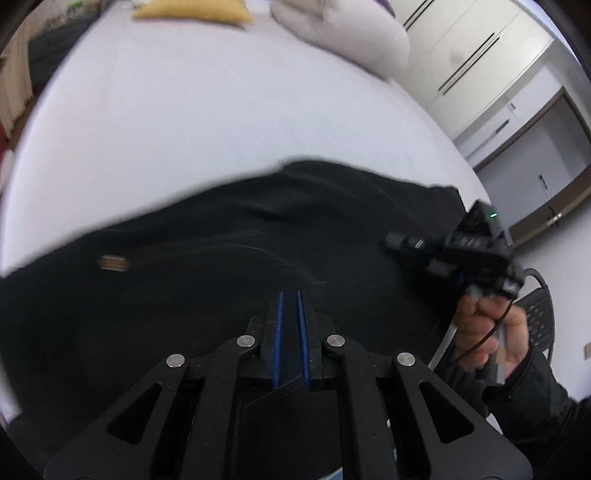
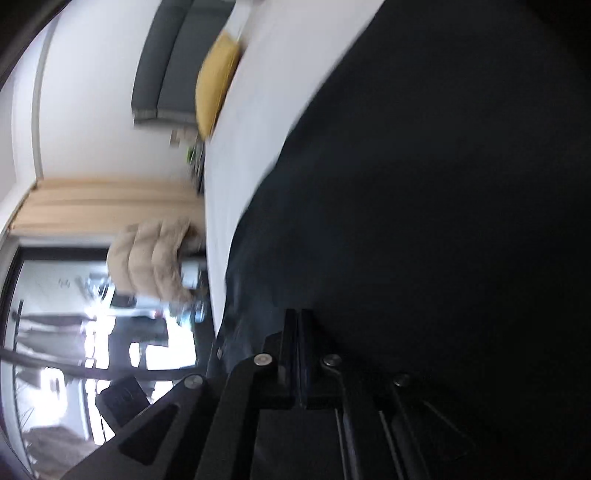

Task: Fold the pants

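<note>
Left wrist | we see black pants (image 1: 229, 266) lying lengthwise left-to-right on white bed (image 1: 207, 122) | left gripper (image 1: 290, 295) nearly pressed together, pinching pants fabric | right gripper (image 2: 296, 314) pressed together, grip unclear

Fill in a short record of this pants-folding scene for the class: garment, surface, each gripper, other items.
garment: black fabric pants, spread across the bed
surface: white bed sheet
left gripper: blue-padded fingers nearly closed, a narrow gap between them, over the pants
right gripper: rolled sideways, fingers together at the pants' edge; grip on cloth unclear
other items: yellow cushion, pale pillow, both at the far end
</note>
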Demonstrator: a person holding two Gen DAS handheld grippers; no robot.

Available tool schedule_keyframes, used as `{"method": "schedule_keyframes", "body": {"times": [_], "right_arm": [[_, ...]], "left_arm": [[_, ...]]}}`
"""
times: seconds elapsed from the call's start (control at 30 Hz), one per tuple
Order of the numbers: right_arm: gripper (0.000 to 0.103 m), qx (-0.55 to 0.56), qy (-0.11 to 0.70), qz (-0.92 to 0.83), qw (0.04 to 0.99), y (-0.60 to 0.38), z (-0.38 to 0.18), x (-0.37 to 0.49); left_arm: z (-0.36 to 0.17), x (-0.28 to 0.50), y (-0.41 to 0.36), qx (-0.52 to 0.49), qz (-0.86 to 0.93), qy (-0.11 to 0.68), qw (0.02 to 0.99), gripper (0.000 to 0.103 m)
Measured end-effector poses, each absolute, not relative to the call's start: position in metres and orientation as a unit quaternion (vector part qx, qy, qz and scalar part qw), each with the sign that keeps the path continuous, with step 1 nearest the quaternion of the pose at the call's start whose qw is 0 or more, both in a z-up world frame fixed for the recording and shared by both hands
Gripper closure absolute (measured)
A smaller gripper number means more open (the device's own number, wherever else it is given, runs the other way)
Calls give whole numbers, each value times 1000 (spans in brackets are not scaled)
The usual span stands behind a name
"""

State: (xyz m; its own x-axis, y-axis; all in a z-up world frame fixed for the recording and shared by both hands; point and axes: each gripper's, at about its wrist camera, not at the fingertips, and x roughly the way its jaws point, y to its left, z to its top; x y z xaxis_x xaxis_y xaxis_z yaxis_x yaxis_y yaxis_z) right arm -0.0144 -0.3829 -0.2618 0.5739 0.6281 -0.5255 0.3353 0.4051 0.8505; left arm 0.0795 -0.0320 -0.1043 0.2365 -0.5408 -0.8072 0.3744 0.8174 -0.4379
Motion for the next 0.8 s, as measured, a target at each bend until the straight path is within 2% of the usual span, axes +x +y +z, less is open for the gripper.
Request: {"method": "schedule_keyframes", "body": {"times": [0.13, 0.5, 0.57, 0.6, 0.63, 0.73, 0.8], "right_arm": [[103, 560, 401, 50, 724, -456, -263, -38], [103, 611, 233, -155, 740, -654, -257, -146], [102, 626, 206, -188, 728, -665, -246, -169], [94, 617, 200, -200, 734, -663, -234, -178], [94, 603, 202, -201, 745, -657, -224, -180], [94, 587, 234, -104, 768, -593, -204, -150], [94, 571, 285, -27, 769, -539, -204, -117]], "left_arm": [[-138, 84, -69, -50, -292, 571, 766, 95], [-154, 94, -36, -99, -270, 567, 772, 95], [-143, 94, -33, -99, -267, 560, 778, 95], [-131, 94, -39, -107, -278, 552, 779, 95], [-120, 94, -49, -115, -297, 540, 779, 95], [-101, 99, -91, -107, -352, 525, 767, 95], [-107, 105, -130, -114, -397, 536, 736, 95]]}}
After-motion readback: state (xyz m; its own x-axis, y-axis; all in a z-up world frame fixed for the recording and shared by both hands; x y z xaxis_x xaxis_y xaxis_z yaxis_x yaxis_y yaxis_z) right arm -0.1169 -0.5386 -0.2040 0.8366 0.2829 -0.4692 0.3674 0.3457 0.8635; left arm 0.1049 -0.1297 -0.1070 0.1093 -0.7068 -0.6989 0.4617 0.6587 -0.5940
